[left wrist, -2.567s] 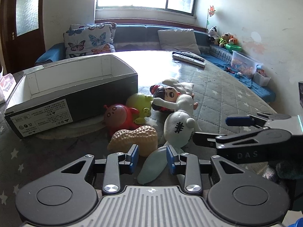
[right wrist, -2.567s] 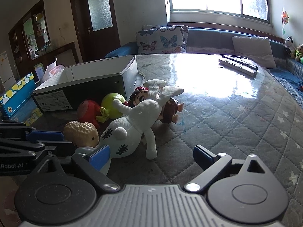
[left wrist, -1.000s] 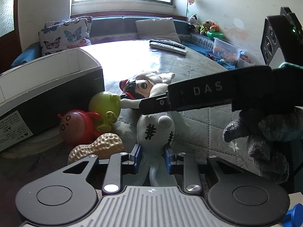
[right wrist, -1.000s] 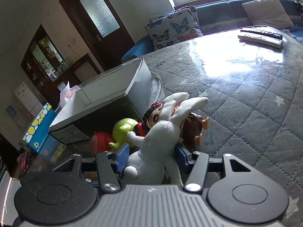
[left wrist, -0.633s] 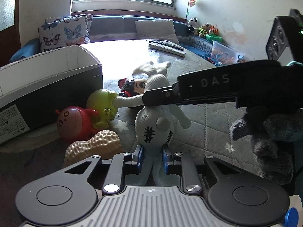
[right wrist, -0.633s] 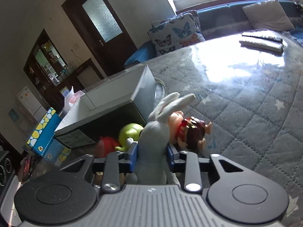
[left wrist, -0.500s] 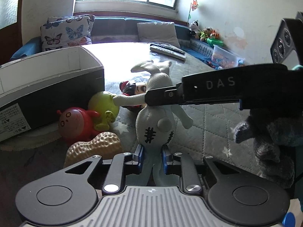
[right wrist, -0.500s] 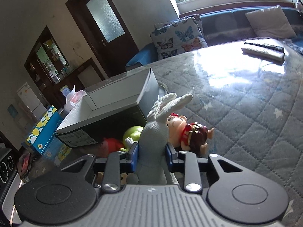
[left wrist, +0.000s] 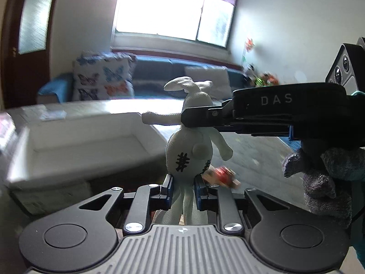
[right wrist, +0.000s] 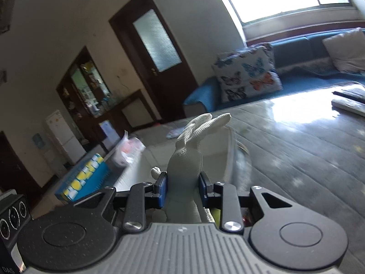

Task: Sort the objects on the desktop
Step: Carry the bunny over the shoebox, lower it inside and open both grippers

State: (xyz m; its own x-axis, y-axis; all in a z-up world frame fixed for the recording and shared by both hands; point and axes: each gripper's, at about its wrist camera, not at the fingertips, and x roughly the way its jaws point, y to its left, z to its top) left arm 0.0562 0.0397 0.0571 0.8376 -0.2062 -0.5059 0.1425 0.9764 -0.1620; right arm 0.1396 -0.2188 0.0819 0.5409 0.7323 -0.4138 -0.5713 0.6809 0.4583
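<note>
A white cloth rabbit doll [left wrist: 190,146] with black stitch marks hangs upright in the air, held by both grippers. My left gripper [left wrist: 182,189] is shut on its legs. My right gripper [right wrist: 183,190] is shut on its neck below the head, and its black arm [left wrist: 262,114] crosses the left wrist view from the right. The rabbit's ears [right wrist: 205,123] point up in the right wrist view. The open white-lined box [left wrist: 75,146] lies below and to the left of the rabbit. A red-haired doll [left wrist: 222,175] lies on the table under the rabbit, blurred.
A quilted grey table cover [right wrist: 296,159] spreads to the right. Remote controls [right wrist: 349,104] lie at the far right. A blue and yellow box [right wrist: 84,178] and a tissue pack [right wrist: 129,153] sit left of the white box. A sofa with a butterfly cushion [left wrist: 102,82] stands behind.
Both grippers have lifted the rabbit off the table and carried it left toward the white box. The other toys have dropped mostly out of sight.
</note>
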